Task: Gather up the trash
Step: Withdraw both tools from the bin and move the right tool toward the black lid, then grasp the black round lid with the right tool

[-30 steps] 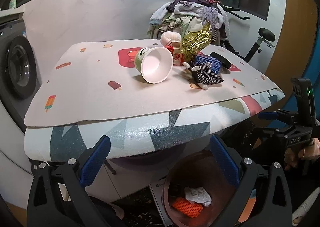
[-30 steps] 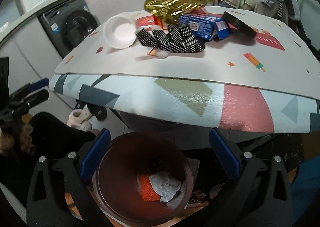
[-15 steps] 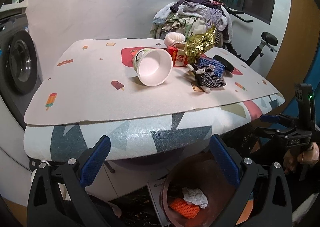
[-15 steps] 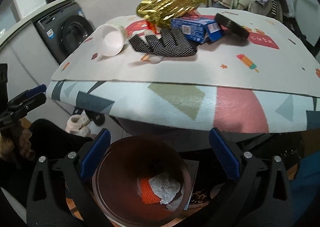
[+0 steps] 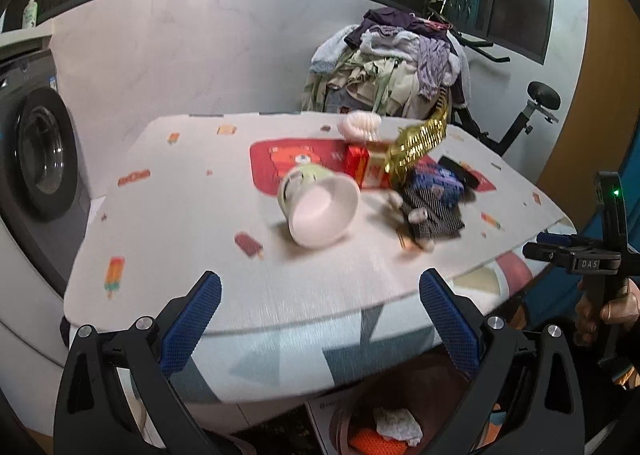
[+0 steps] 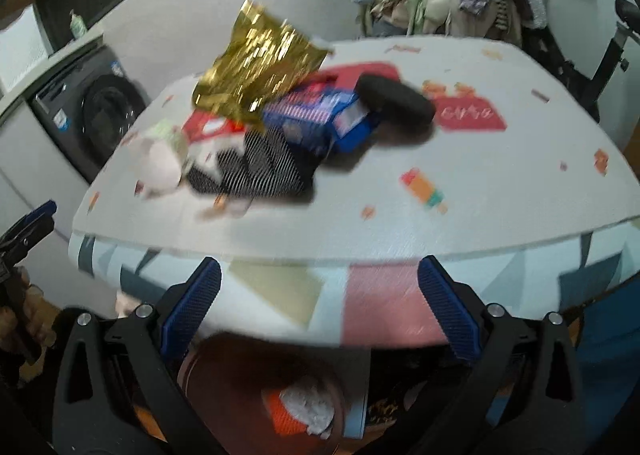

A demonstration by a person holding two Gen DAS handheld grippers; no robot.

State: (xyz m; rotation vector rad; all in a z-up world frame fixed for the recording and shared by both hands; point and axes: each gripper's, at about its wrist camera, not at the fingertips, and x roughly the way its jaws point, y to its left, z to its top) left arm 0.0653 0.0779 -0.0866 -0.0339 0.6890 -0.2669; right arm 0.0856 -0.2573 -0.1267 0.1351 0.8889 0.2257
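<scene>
A tipped white paper cup (image 5: 320, 207) lies on the patterned table (image 5: 192, 215), next to a red carton (image 5: 362, 171), a gold foil bag (image 5: 420, 143), a blue box (image 5: 438, 181) and a black-and-white glove (image 5: 434, 215). My left gripper (image 5: 320, 315) is open and empty at the table's near edge. My right gripper (image 6: 318, 307) is open and empty at the table's front edge, facing the gold bag (image 6: 256, 67), blue box (image 6: 320, 119), glove (image 6: 260, 167) and a black case (image 6: 394, 103). A brown bin (image 6: 224, 395) below holds white and orange trash.
A washing machine (image 5: 36, 159) stands to the left. A heap of clothes (image 5: 396, 63) and an exercise bike (image 5: 528, 111) stand behind the table. The right gripper also shows in the left wrist view (image 5: 592, 255). The bin (image 5: 400, 415) sits under the table's front edge.
Both grippers have risen from low over the bin to table-edge height. The table's items now sit more centred and closer in both views. Both stay open.
</scene>
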